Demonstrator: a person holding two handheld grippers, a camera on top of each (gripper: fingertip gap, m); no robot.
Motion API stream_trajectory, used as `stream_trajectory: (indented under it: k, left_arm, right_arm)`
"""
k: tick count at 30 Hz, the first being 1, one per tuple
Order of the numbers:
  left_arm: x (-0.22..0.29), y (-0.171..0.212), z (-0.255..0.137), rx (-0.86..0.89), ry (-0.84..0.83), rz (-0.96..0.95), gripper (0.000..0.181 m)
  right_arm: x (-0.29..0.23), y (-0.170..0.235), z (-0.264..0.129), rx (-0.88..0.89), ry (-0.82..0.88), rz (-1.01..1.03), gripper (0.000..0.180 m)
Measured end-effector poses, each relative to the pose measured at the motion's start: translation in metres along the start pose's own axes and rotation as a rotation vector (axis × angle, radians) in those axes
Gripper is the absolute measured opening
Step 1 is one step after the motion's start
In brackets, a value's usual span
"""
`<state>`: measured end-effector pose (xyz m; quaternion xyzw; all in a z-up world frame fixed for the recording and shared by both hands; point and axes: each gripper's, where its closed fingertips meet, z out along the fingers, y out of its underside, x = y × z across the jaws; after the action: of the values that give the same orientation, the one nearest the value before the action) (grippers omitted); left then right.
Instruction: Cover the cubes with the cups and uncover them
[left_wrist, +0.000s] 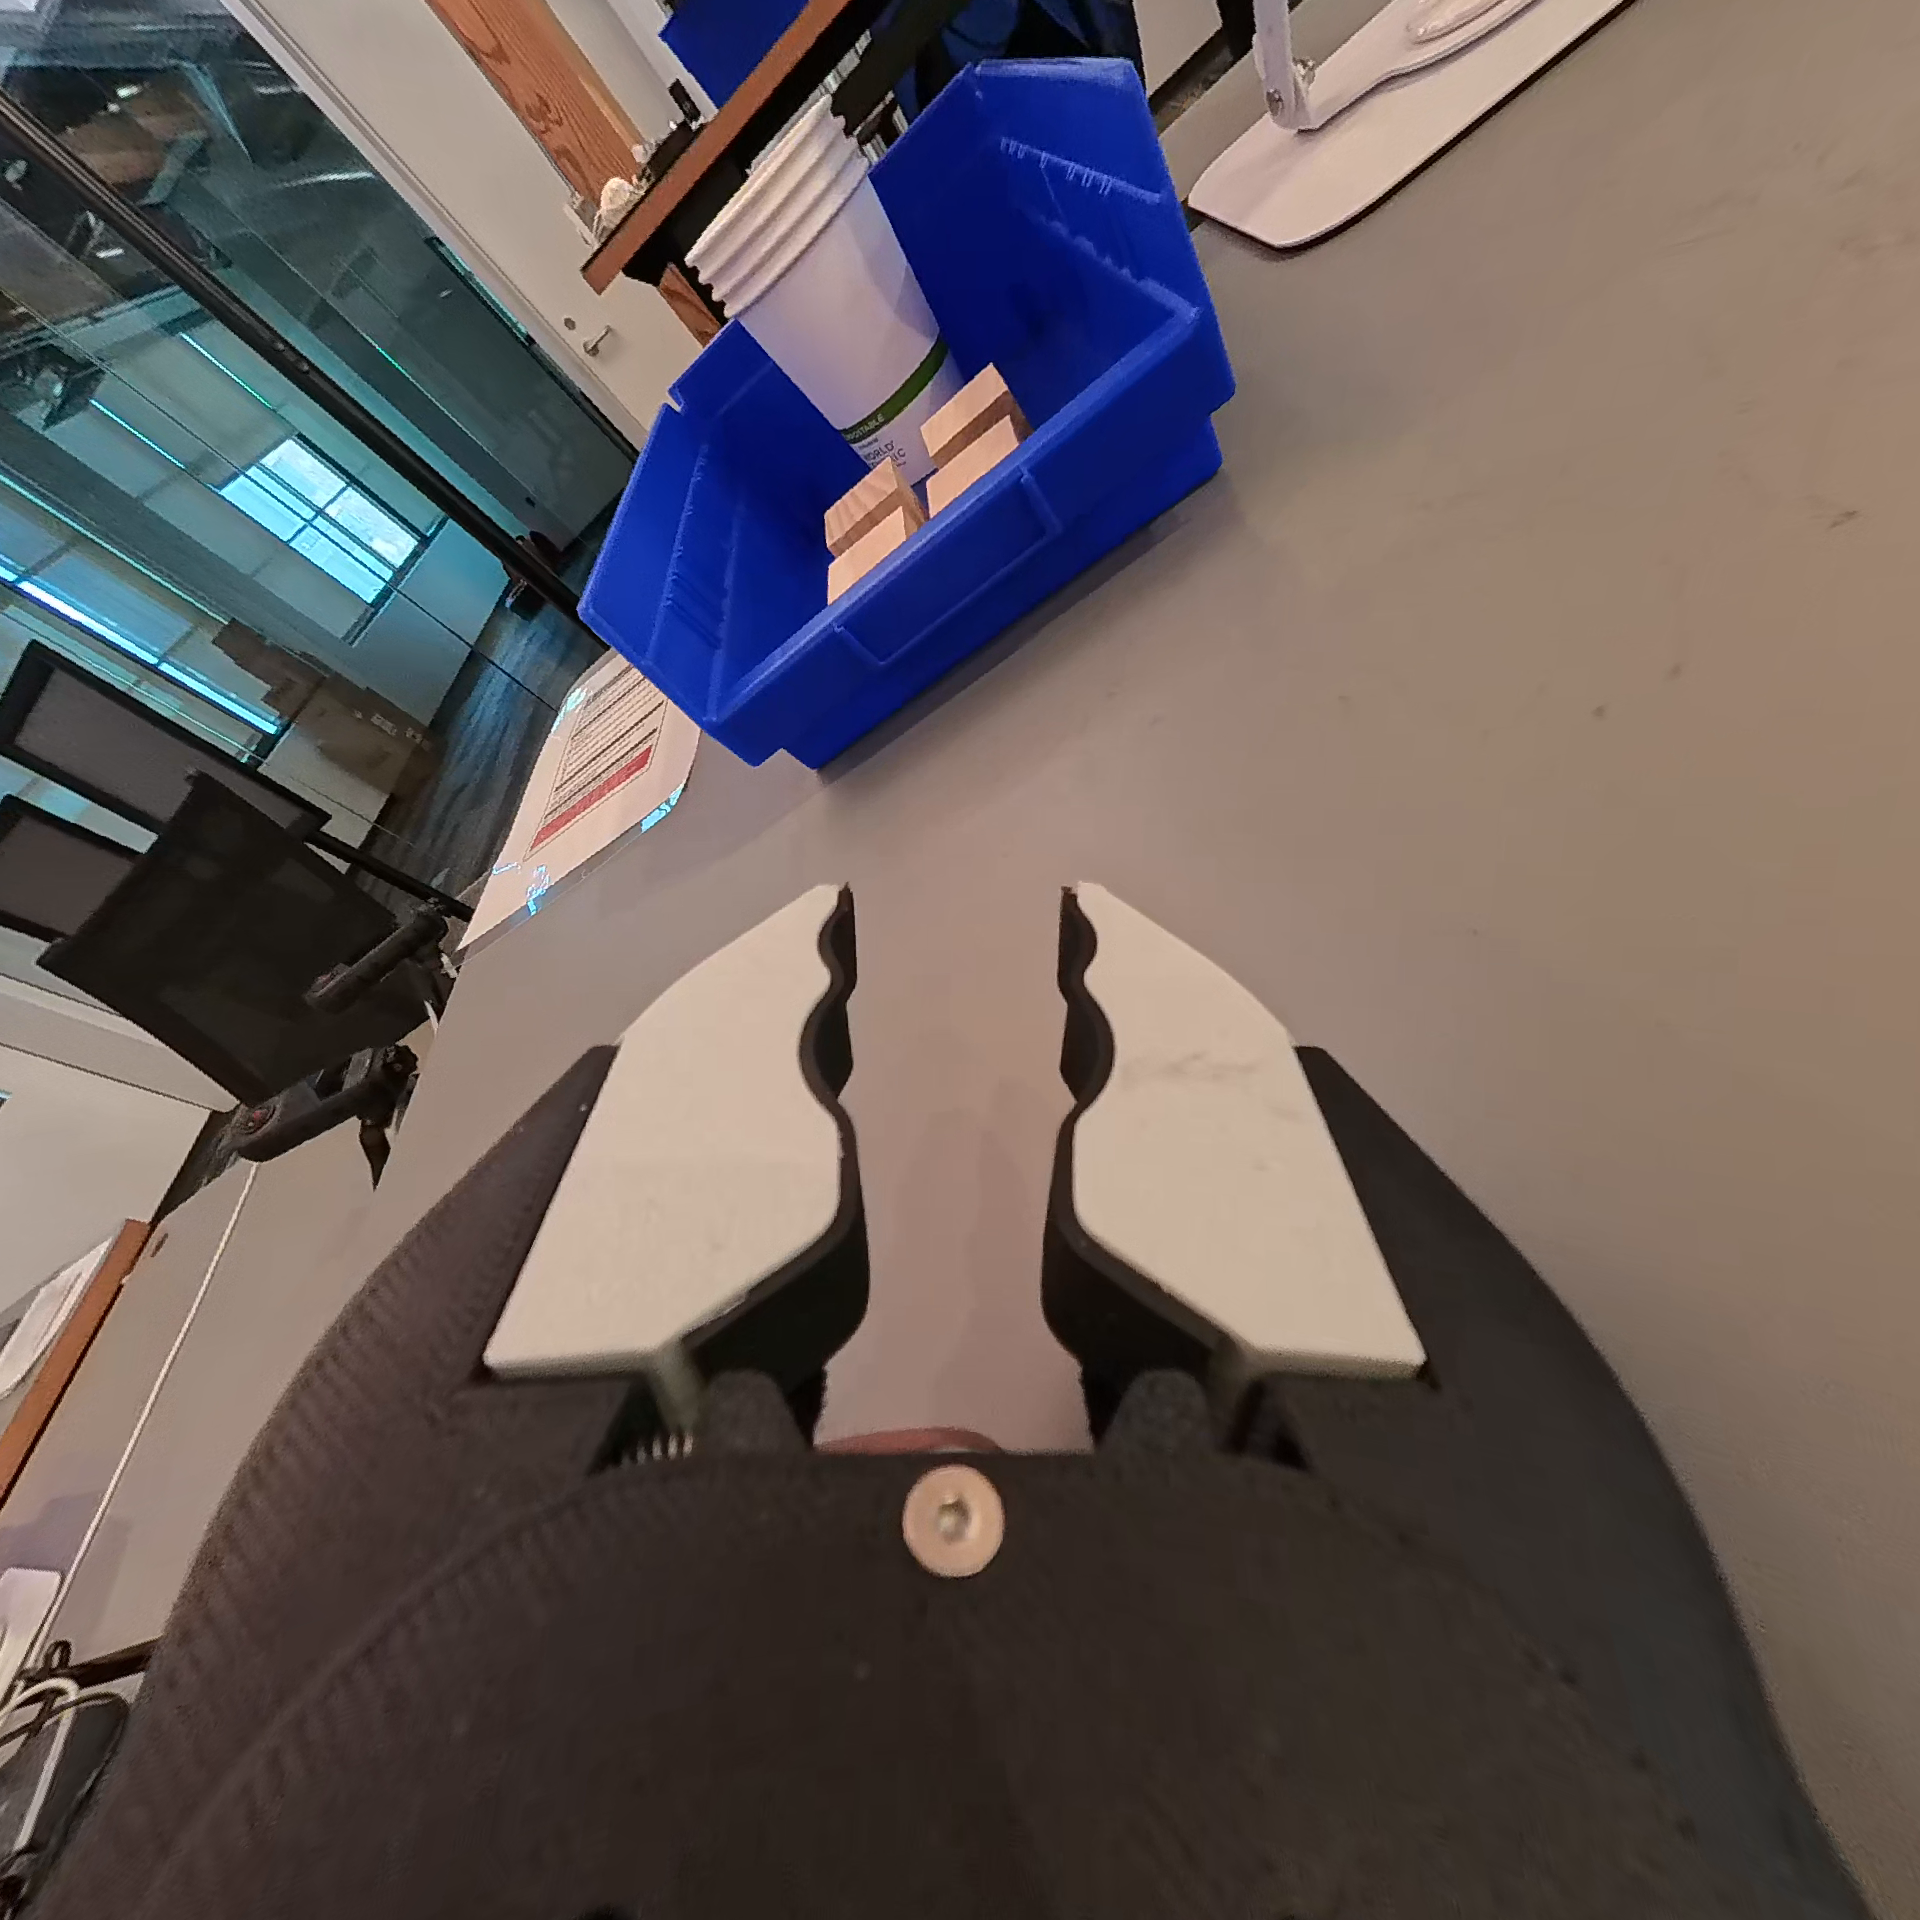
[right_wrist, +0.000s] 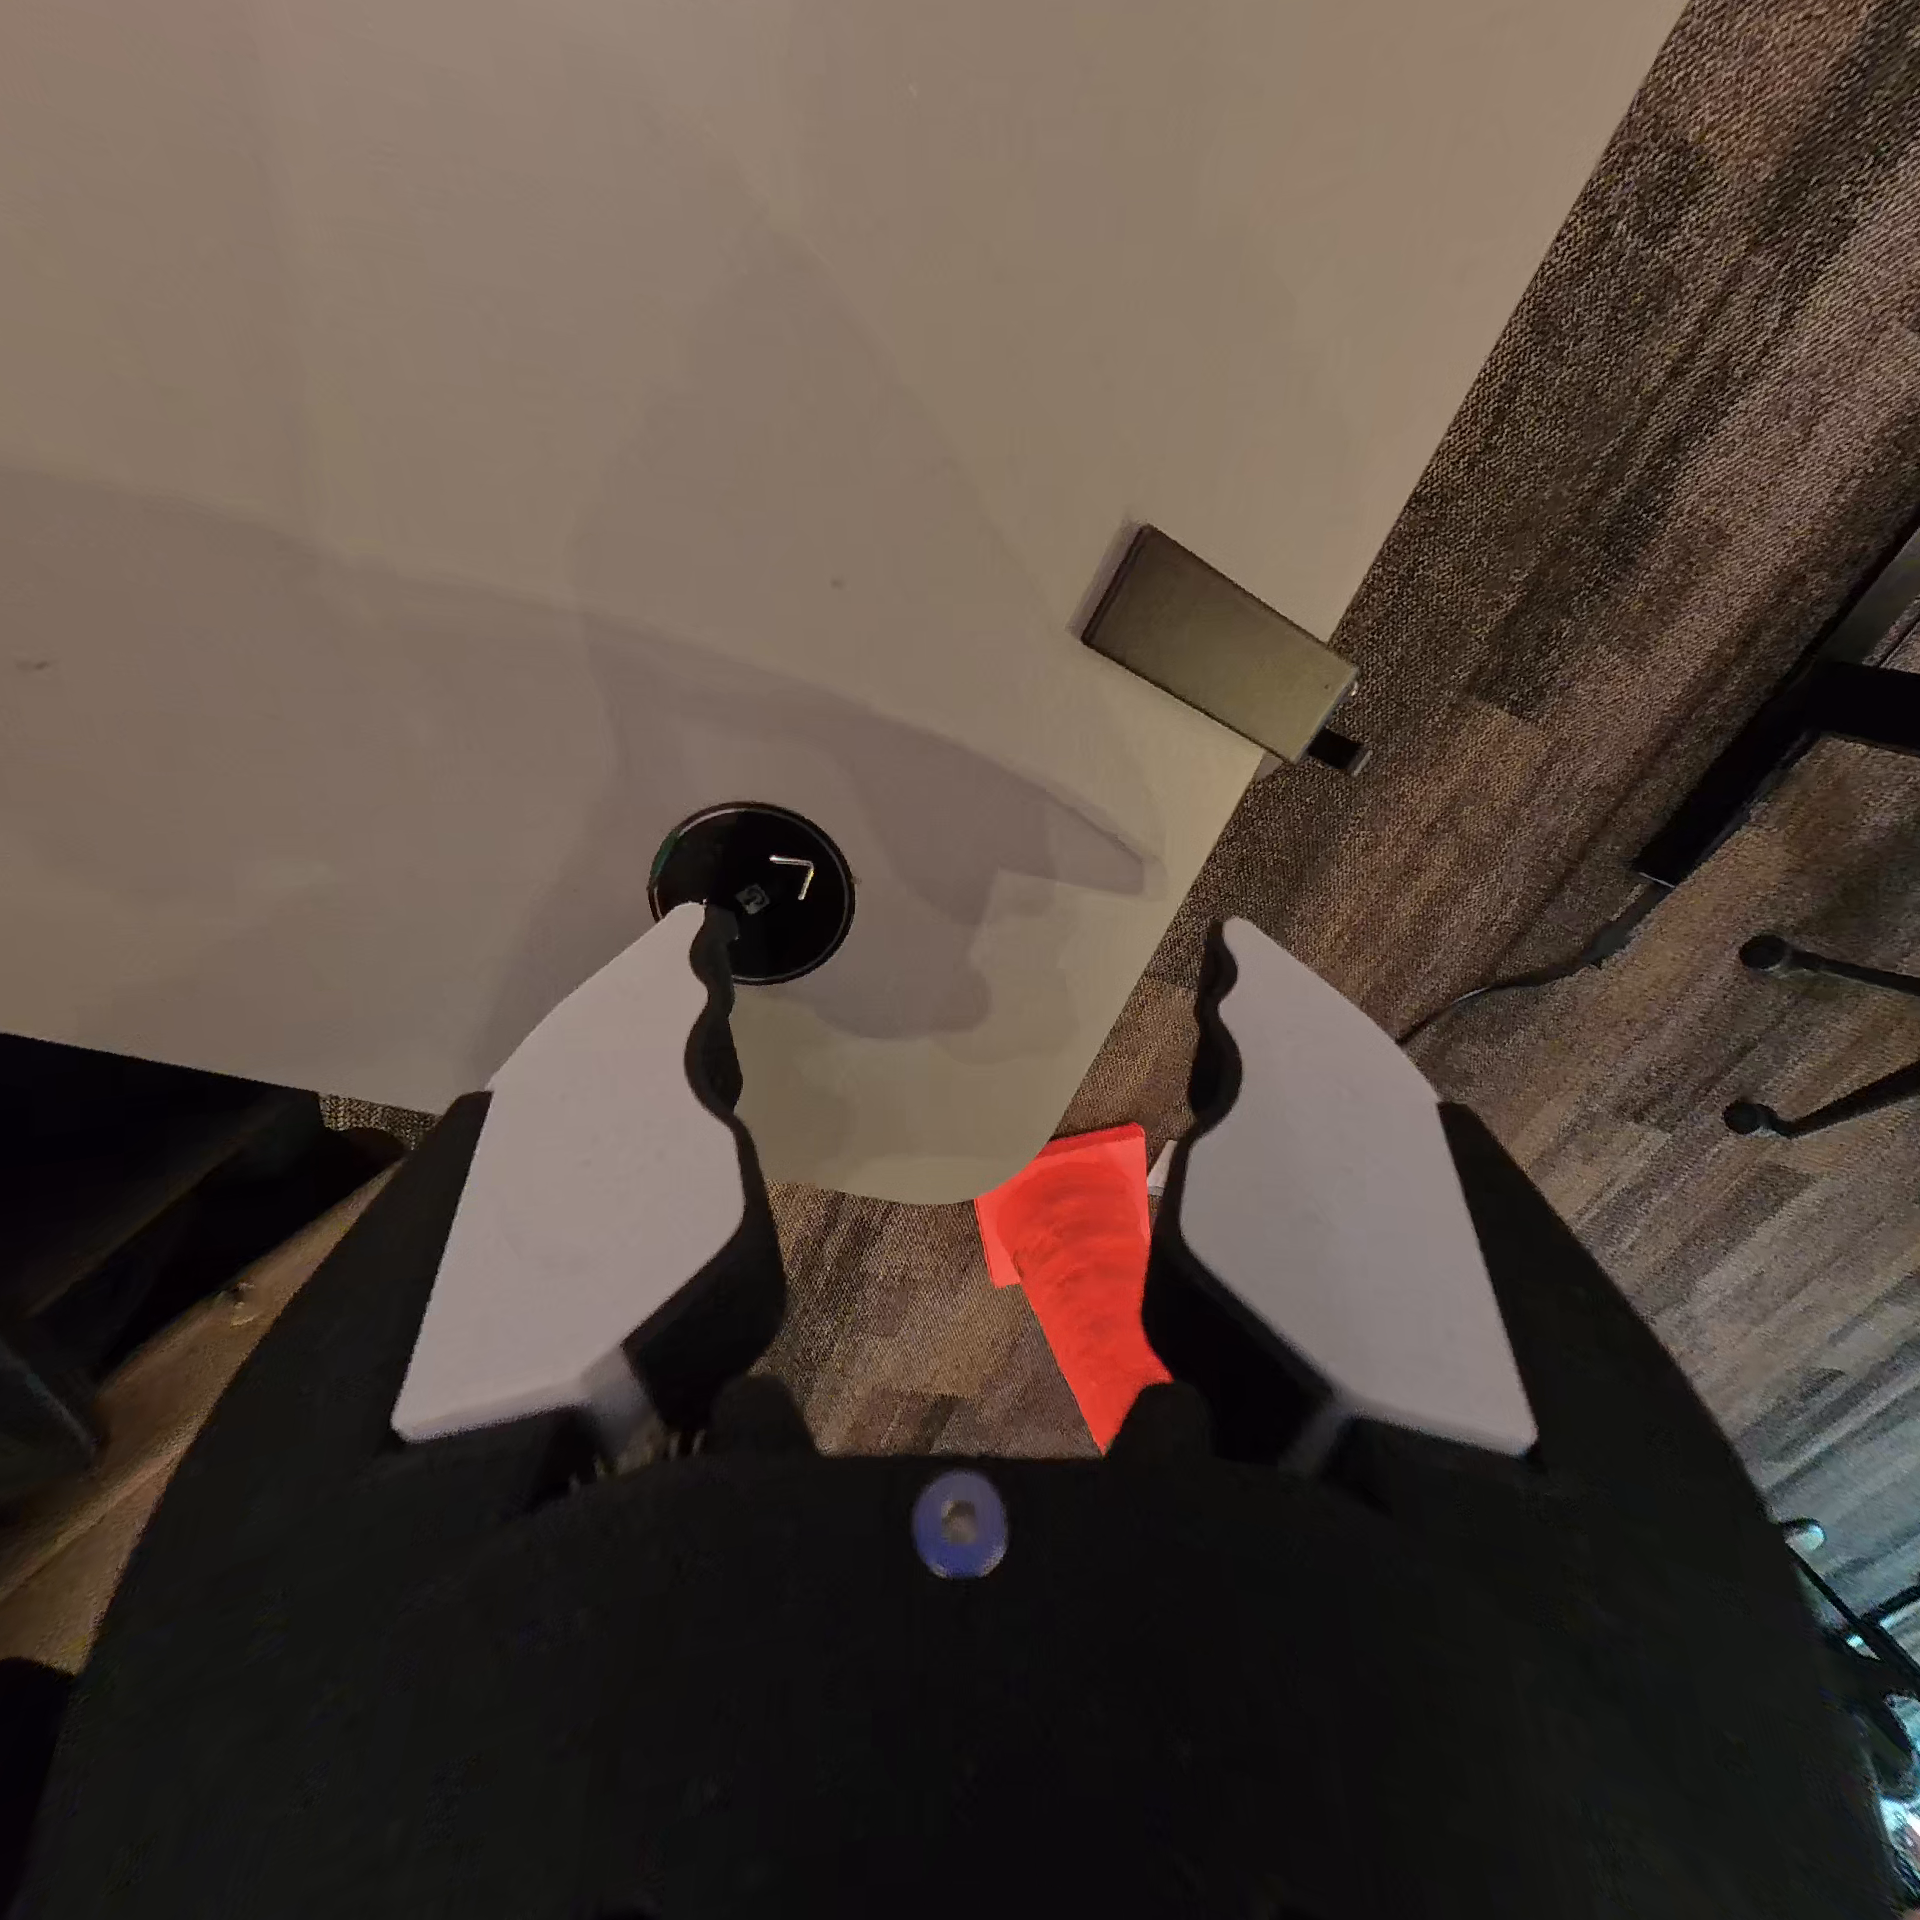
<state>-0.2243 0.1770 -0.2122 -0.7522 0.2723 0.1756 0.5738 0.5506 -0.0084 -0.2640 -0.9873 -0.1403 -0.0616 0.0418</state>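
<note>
A stack of white paper cups, nested so that several rolled rims show at its top, stands in a blue plastic bin; the outermost cup carries a green band and print near its base. Pale wooden cubes sit in the same bin, touching or just beside the foot of the stack, four blocks showing above the bin's front wall. The bin rests on the grey table, near its left edge, where a laminated sheet lies just beside it. The left gripper hangs above bare table short of the bin, its white fingers set a moderate gap apart with nothing between them

Only the left wrist view shows the bin, cups and cubes. The right wrist view looks down instead on a rounded table corner with a black round grommet, a dark flat device at the table's edge, carpet and a red cone-like object below. The right gripper is spread wide and empty
</note>
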Motion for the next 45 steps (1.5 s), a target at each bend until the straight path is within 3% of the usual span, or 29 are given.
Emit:
stream_trajectory:
  k: [45]
  left_arm:
    - [-0.027,-0.046,-0.018,0.013,0.018,0.033,0.043]
  right_arm:
    - [0.007,-0.003,-0.057,0.065,-0.005,0.010,0.087]
